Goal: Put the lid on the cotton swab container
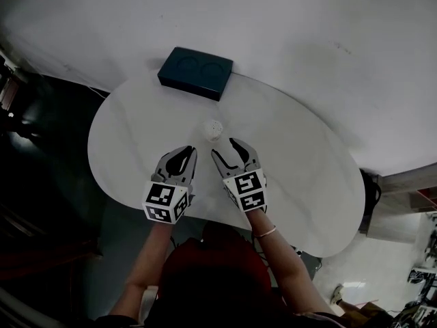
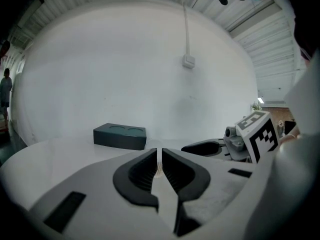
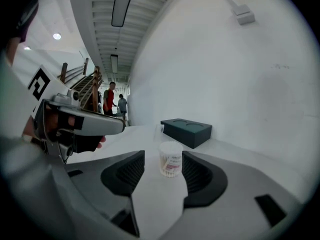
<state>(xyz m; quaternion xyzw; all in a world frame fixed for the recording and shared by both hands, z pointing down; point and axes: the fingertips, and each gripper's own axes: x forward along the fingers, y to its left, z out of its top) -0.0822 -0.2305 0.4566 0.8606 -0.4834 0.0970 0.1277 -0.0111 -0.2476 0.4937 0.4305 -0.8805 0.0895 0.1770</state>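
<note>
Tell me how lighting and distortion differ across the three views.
Head view: dim, dark surroundings, pale table washes out the container. Left gripper view: strong fisheye, black corners, evenly lit wall. Right gripper view: same fisheye, container sharp, people soft.

Rounded white table (image 1: 307, 183) against white wall (image 1: 307, 39), dark floor (image 1: 41, 183).

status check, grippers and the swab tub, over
Left gripper shut, empty. Right gripper open, short of the small clear plastic cotton swab container; white lid looks on. Dark rectangular box beyond, not blocking.
</note>
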